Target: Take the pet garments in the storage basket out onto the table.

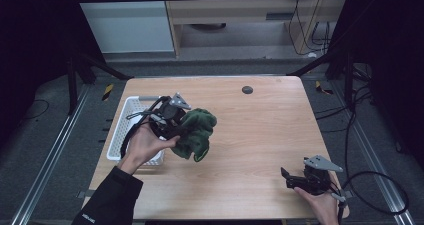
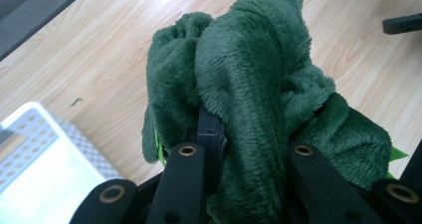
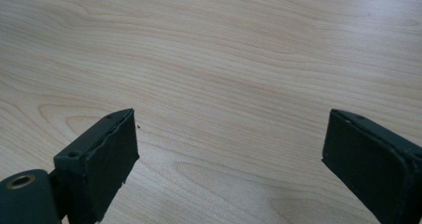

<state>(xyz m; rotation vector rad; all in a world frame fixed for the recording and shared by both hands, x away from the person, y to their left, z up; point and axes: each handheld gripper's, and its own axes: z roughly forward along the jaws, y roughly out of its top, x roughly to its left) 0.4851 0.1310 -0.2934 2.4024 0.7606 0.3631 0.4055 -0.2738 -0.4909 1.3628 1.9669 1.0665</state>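
Note:
A dark green fleece cloth [image 1: 197,133] hangs bunched up just above the wooden table [image 1: 260,135], right of the white basket. My left gripper [image 1: 181,127] is shut on it. In the left gripper view the green cloth [image 2: 249,84] drapes over both black jaws and hides their tips, with a bit of bright green trim low on the cloth. My right gripper [image 1: 288,178] rests low near the table's front right corner, held by a hand. Its jaws stand wide apart in the right gripper view, open [image 3: 229,149] over bare wood.
A white perforated plastic basket [image 1: 131,116] sits at the table's left edge, partly under the left hand. A small dark round disc [image 1: 247,89] lies near the far edge. Black cables [image 1: 380,185] trail off the table's right side.

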